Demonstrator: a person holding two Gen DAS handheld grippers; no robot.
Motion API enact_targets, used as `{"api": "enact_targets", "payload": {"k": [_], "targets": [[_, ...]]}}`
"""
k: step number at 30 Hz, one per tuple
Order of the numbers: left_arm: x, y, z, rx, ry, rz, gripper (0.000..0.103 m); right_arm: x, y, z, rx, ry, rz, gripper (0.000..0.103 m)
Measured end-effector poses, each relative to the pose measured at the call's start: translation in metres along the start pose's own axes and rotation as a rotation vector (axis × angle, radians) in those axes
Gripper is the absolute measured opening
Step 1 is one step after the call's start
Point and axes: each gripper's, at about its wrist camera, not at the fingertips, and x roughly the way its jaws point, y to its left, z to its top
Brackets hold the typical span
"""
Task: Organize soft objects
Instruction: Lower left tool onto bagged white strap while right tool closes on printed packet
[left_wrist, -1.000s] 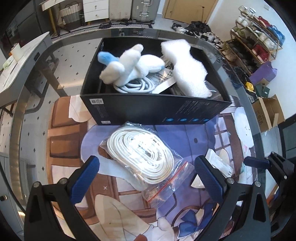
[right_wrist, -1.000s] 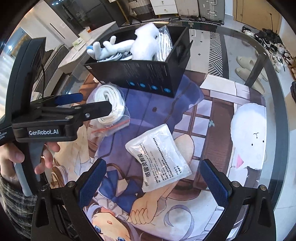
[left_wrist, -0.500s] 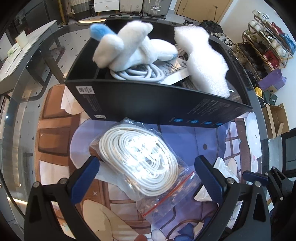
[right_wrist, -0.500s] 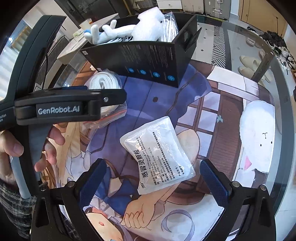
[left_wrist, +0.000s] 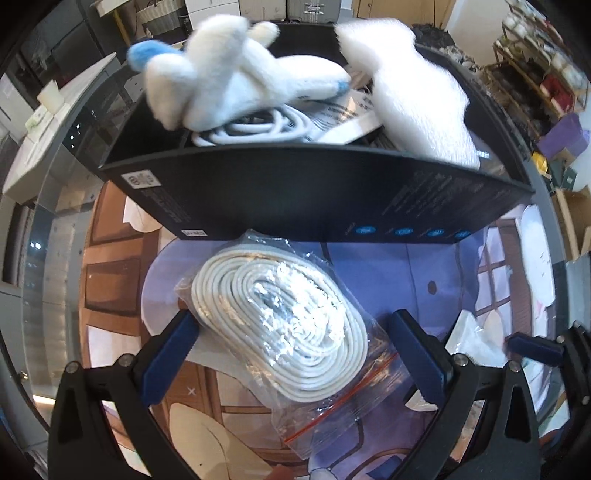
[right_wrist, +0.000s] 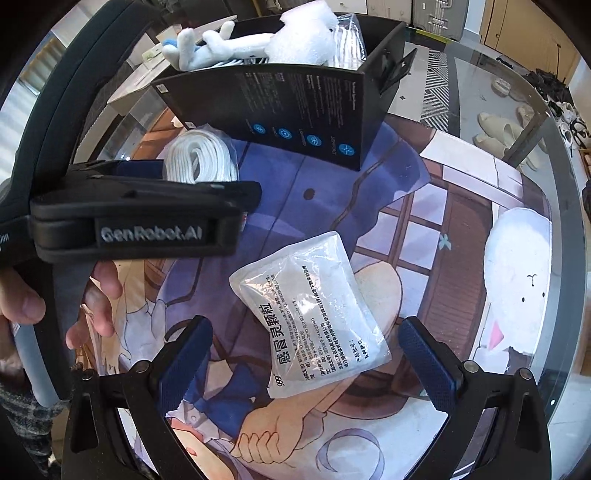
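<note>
The left gripper (left_wrist: 291, 354), jaws spread wide and empty, straddles a clear zip bag of coiled white cable (left_wrist: 284, 321) lying on the worktop just before the black open cardboard box (left_wrist: 314, 192). The coil's long axis runs diagonally, from far left to near right. Closing across its narrower width likely grips best. The right gripper (right_wrist: 306, 362), also spread, hovers over a white printed sachet (right_wrist: 310, 317).
</note>
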Motion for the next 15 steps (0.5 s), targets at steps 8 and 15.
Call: {"api": "enact_targets", "payload": {"k": [8, 15], "targets": [[0.005, -0.01, 0.007, -0.015, 0.021, 0.002, 0.103, 0.006, 0.008, 0.004, -0.037, 0.024, -0.055, 0.102], [0.003, 0.001, 0.009, -0.011, 0.015, 0.001, 0.103, 0.014, 0.022, 0.002, -0.071, 0.045, -0.118, 0.102]]}}
